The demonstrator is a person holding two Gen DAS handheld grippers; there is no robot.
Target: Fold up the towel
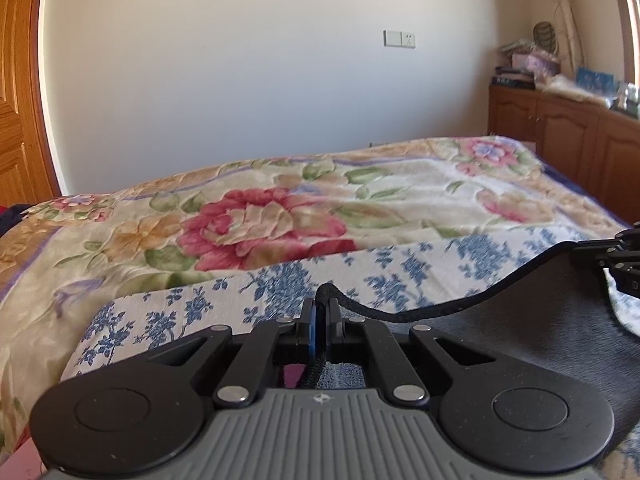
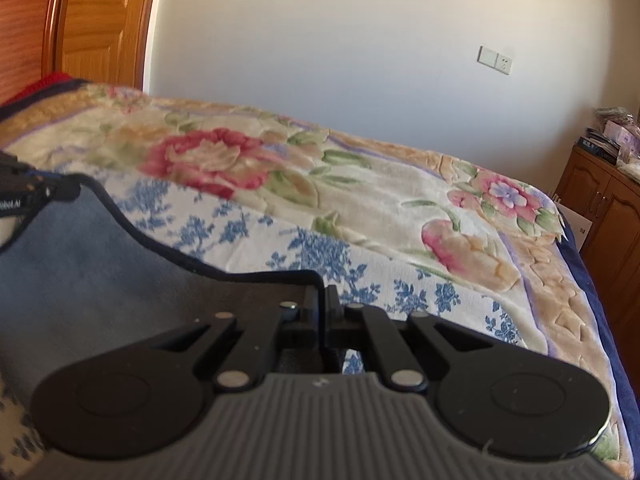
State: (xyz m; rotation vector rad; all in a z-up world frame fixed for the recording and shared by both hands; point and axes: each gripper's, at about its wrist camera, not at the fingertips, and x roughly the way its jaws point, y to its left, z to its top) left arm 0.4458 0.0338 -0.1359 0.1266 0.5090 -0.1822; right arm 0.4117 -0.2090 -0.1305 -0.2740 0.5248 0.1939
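A dark blue-grey towel (image 1: 532,320) with a black hem hangs stretched between my two grippers above the bed. My left gripper (image 1: 320,312) is shut on one top corner of the towel. My right gripper (image 2: 325,304) is shut on the other top corner; the towel (image 2: 80,264) spreads to its left. The right gripper shows at the right edge of the left wrist view (image 1: 618,258). The left gripper shows at the left edge of the right wrist view (image 2: 28,192). The hem sags between them.
A bed with a floral blanket (image 1: 280,208) and a blue-and-white floral cloth (image 1: 400,272) lies under the towel. A white wall (image 1: 240,80) is behind. A wooden door (image 2: 100,20) stands at left, a wooden cabinet (image 1: 568,128) with clutter at right.
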